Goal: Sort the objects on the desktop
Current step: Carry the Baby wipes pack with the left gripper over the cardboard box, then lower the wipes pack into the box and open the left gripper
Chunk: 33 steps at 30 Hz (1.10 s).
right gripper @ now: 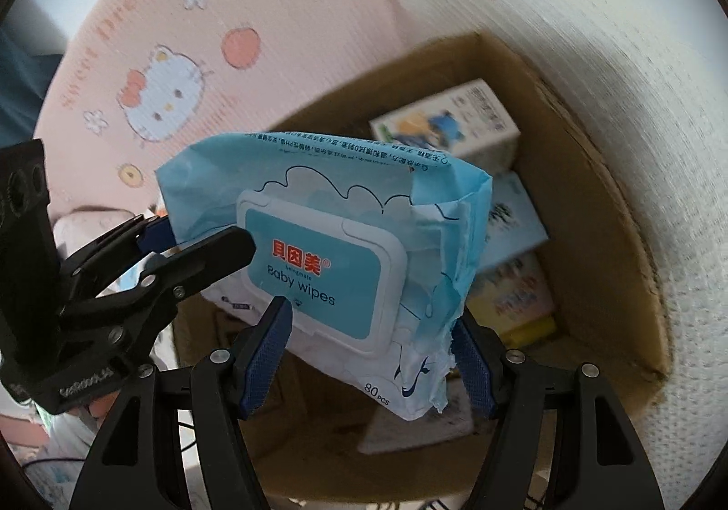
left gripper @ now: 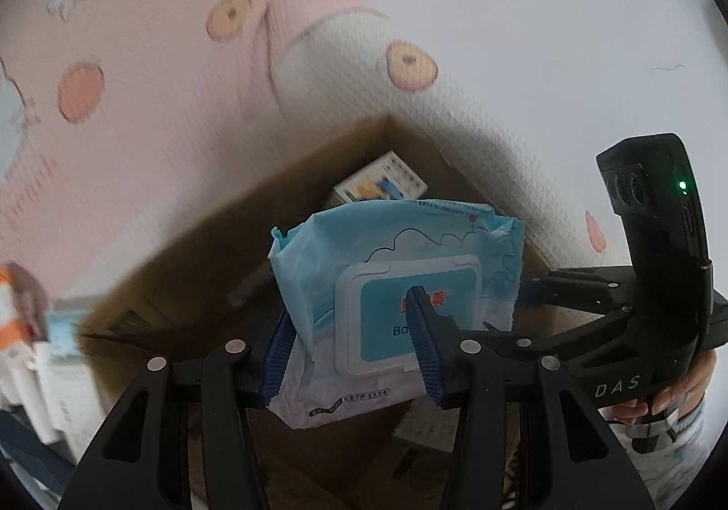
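Note:
A blue pack of baby wipes [left gripper: 396,282] with a white flip lid hangs above an open cardboard box [left gripper: 191,264]. My left gripper [left gripper: 350,355] is shut on the pack's near end. My right gripper [right gripper: 373,360] is shut on the same pack [right gripper: 327,246] at its lower edge. In the right wrist view the left gripper [right gripper: 200,246] comes in from the left and clamps the pack's side. In the left wrist view the right gripper's body [left gripper: 655,282] stands at the right. The pack's end seam is torn and ragged.
The box [right gripper: 605,209] holds several small cartons, among them a white one with a cartoon print [right gripper: 446,123] and a light blue one [right gripper: 514,219]. A pink cartoon-printed cloth [right gripper: 150,68] lies behind the box. White packages [left gripper: 59,369] sit at the left.

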Each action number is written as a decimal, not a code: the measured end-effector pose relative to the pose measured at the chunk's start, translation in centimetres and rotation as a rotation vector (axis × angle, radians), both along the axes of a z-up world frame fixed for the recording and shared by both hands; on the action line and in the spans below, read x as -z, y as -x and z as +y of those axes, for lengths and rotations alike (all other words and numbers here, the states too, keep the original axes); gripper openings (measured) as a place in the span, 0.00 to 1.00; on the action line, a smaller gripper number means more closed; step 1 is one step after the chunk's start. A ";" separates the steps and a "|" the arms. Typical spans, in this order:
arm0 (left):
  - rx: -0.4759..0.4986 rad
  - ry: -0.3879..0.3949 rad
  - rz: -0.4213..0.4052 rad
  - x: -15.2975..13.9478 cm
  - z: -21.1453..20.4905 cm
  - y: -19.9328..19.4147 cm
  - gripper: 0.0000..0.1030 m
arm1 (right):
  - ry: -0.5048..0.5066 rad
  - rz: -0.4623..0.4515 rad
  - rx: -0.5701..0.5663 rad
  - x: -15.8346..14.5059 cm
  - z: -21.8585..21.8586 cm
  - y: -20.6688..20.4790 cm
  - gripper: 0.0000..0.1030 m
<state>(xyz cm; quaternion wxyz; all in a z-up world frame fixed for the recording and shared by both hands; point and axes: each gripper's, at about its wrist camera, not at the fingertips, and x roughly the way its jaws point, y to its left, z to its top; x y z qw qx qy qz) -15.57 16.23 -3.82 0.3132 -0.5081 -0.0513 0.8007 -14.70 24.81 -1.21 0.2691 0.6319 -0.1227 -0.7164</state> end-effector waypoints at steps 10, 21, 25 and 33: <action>-0.059 -0.087 -0.252 4.0 1.6 1.2 0.50 | -0.147 -0.065 -0.085 2.2 1.2 0.8 0.65; -0.059 -0.076 -0.368 6.8 3.0 0.4 0.48 | -0.218 -0.143 -0.166 4.6 1.8 2.1 0.65; -0.073 -0.079 -0.404 7.5 3.1 0.3 0.47 | -0.253 -0.158 -0.188 5.3 1.9 2.7 0.64; -0.109 -0.051 -0.516 9.6 3.0 -0.2 0.34 | -0.368 -0.090 -0.234 5.3 1.1 2.5 0.59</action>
